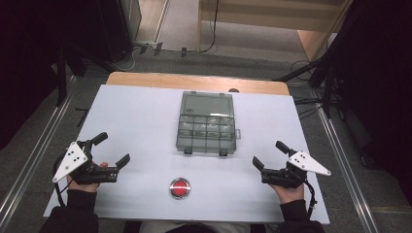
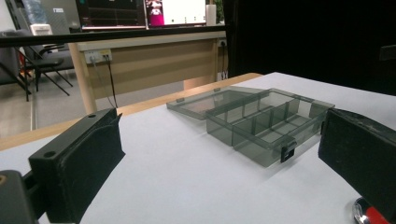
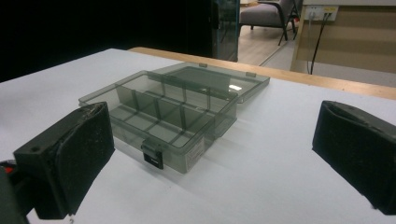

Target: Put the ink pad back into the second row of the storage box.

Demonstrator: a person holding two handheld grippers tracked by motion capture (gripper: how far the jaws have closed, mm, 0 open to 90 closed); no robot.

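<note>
Box: a see-through grey plastic box with little compartments sits mid-table, its lid flat open behind it.
Button: a round red button sits near the front edge.
Left gripper: jaws wide apart, holding nothing.
Right gripper: jaws wide apart, holding nothing.
Table: a white tabletop.

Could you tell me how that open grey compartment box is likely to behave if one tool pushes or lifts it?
The compartment box looks like thin, rigid translucent plastic with empty cells, so probably light and apt to slide on the smooth white table. Its lid lies flat behind, so lifting may let it swing on its hinges. The smooth walls could be slippery.
</note>
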